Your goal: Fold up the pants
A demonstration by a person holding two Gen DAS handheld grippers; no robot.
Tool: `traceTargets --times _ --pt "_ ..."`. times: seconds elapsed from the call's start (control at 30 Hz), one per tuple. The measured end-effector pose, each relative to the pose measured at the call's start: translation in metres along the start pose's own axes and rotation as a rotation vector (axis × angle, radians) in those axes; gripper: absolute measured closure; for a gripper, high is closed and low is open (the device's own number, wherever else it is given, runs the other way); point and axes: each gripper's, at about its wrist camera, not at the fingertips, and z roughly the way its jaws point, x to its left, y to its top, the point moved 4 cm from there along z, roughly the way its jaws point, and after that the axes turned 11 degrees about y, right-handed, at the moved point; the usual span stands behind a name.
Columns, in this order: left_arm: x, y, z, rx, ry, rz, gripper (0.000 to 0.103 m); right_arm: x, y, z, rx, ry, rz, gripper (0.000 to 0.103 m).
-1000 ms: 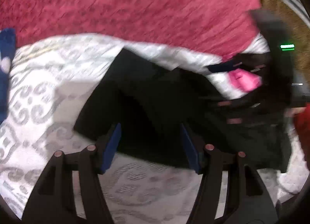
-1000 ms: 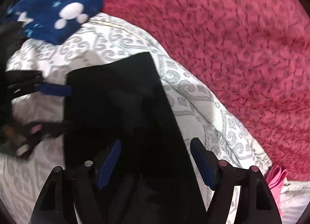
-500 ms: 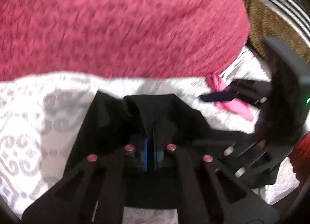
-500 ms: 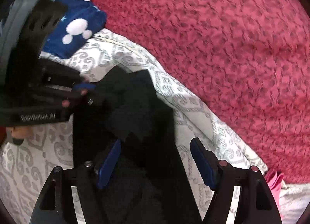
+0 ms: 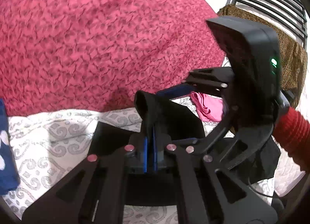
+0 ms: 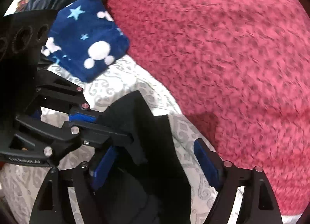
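Left wrist view: left hand-held gripper (image 5: 150, 147), apart a second ago, now clamps the pants (image 5: 170, 115) and lifts a fold off the bed (image 5: 58, 133), while the right hand-held gripper (image 6: 155, 167) stays apart over them.

A crimson knitted blanket (image 5: 96, 40) covered the far side of a grey-patterned white sheet (image 5: 58, 133); a navy star-print fleece (image 6: 87, 38) lay on the sheet, a pink garment (image 5: 207, 107) well apart from it
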Motion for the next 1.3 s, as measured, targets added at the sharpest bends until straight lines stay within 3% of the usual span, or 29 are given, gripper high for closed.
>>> traceTargets --times 0.03,0.07,0.1,0.13,0.17,0.23,0.27,0.3,0.37,0.43,0.5,0.6,0.73,0.8,0.87,0.97,1.03,1.1,1.13,1.3 --pt "0.0 0.001 -0.002 -0.006 -0.004 0.002 0.098 0.0 0.003 0.001 0.005 0.017 0.0 0.02" --pt "0.0 0.003 -0.006 -0.016 -0.005 0.002 0.098 0.0 0.004 0.002 0.006 0.03 0.01 0.027" --pt "0.002 0.004 -0.009 -0.026 -0.003 -0.001 0.098 0.0 0.005 0.001 0.0 0.069 0.038 0.044" --pt "0.004 0.005 -0.011 -0.032 0.005 -0.005 0.098 -0.001 0.003 0.001 -0.001 0.107 0.064 0.101" --pt "0.006 0.006 -0.013 -0.036 0.01 -0.01 0.098 -0.002 0.003 -0.001 0.0 0.136 0.114 0.1" --pt "0.015 0.008 -0.021 -0.05 0.019 -0.047 0.091 0.004 0.0 -0.012 -0.042 0.091 0.096 0.1" --pt "0.022 0.009 -0.026 -0.058 0.023 -0.075 0.074 0.008 -0.001 -0.02 -0.059 0.087 0.086 0.101" --pt "0.027 0.009 -0.031 -0.07 0.025 -0.097 0.05 0.01 -0.001 -0.026 -0.069 0.11 0.089 0.101" --pt "0.041 0.008 -0.045 -0.117 0.035 -0.136 0.031 0.013 0.0 -0.045 -0.114 0.174 0.102 0.101" --pt "0.052 0.007 -0.056 -0.149 0.012 -0.165 0.03 0.013 0.003 -0.063 -0.163 0.224 0.113 0.1" --pt "0.064 0.006 -0.062 -0.152 -0.076 -0.231 0.027 0.015 0.006 -0.084 -0.221 0.27 0.118 0.1" --pt "0.07 0.0 -0.062 -0.124 -0.216 -0.3 0.025 0.019 0.007 -0.104 -0.256 0.267 0.093 0.1" --pt "0.046 -0.008 -0.054 -0.071 -0.38 -0.261 0.017 0.025 0.007 -0.103 -0.243 0.272 0.084 0.1" --pt "0.029 -0.012 -0.047 -0.046 -0.39 -0.197 0.016 0.026 0.006 -0.101 -0.237 0.28 0.08 0.1" --pt "0.018 -0.019 -0.034 -0.009 -0.337 -0.148 0.016 0.028 0.006 -0.096 -0.232 0.287 0.074 0.1" --pt "0.011 -0.025 -0.015 0.039 -0.339 -0.164 0.017 0.029 0.006 -0.096 -0.222 0.287 0.07 0.1" --pt "0.008 -0.026 -0.012 0.035 -0.328 -0.168 0.036 0.027 0.005 -0.093 -0.214 0.277 0.07 0.1" --pt "0.0 -0.023 -0.014 0.025 -0.301 -0.122 0.091 0.023 0.005 -0.087 -0.2 0.261 0.078 0.1" --pt "-0.005 -0.022 -0.016 0.016 -0.28 -0.099 0.096 0.02 0.005 -0.084 -0.194 0.252 0.084 0.1" --pt "-0.015 -0.018 -0.022 0.003 -0.09 -0.032 0.096 0.0 0.01 -0.057 -0.147 0.208 0.123 0.1"
